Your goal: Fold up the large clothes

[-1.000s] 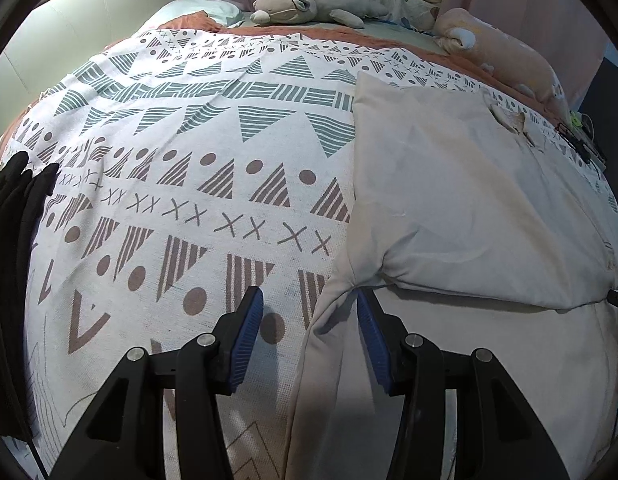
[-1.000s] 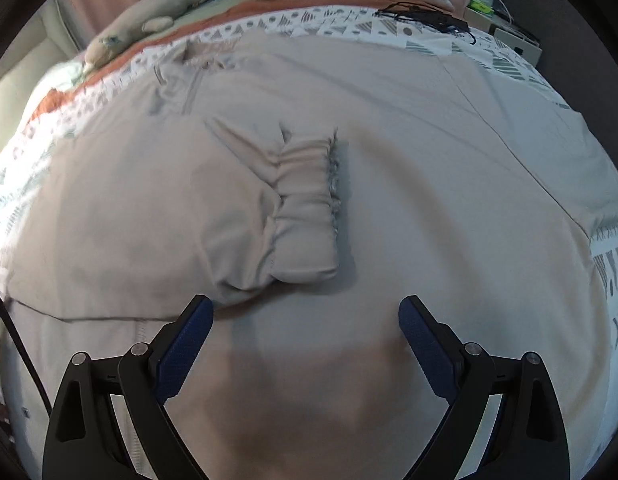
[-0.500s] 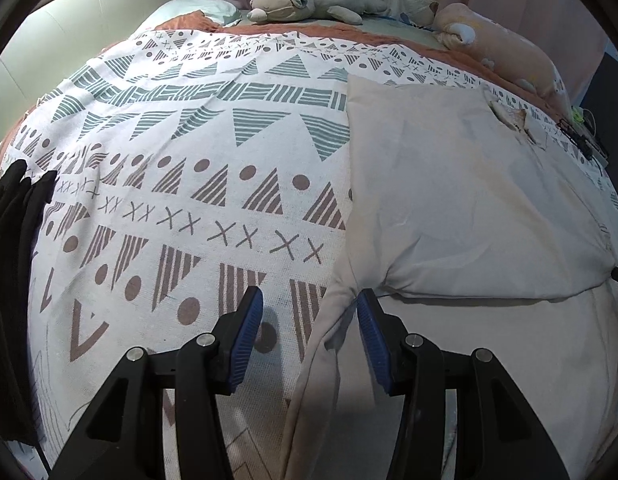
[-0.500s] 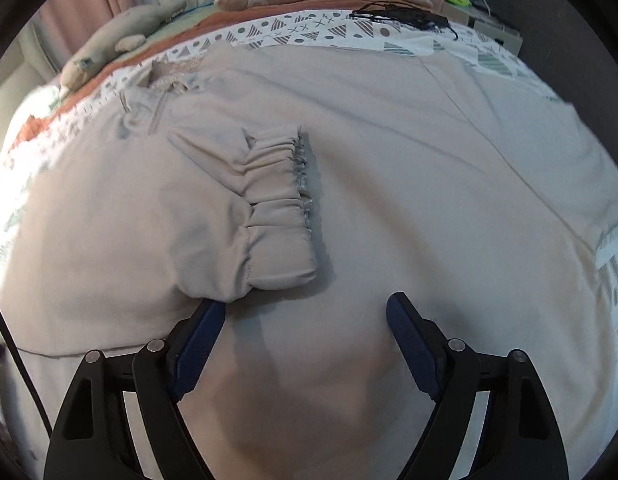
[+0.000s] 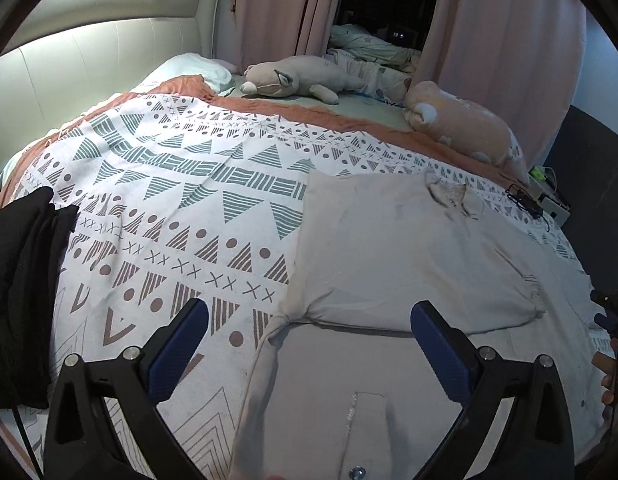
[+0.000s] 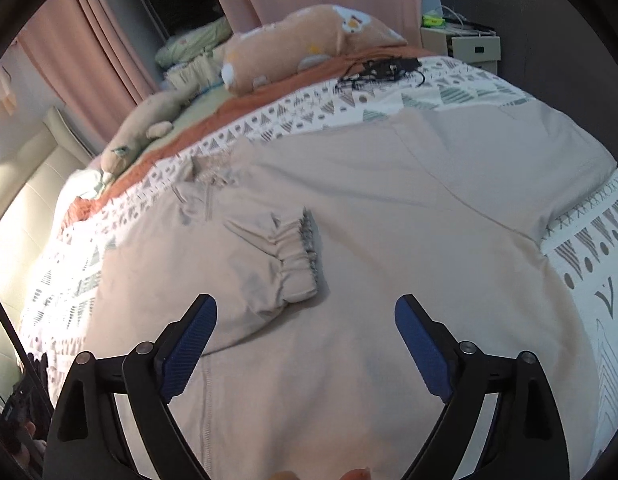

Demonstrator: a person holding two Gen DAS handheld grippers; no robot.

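One sleeve [image 6: 277, 264] lies folded across the jacket [image 5: 389, 248]; your left gripper [image 5: 309, 332] and right gripper [image 6: 305, 332] are opening, empty. Next, probably take the other sleeve [image 6: 549, 168].

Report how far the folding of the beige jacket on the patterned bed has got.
Done: one elastic-cuffed sleeve lies folded across the beige jacket spread on the patterned bedspread. In hand: nothing; the left gripper and right gripper hover over the fabric, jaws opening, gripping none of it. Left: the other sleeve lies unfolded, body unfolded.
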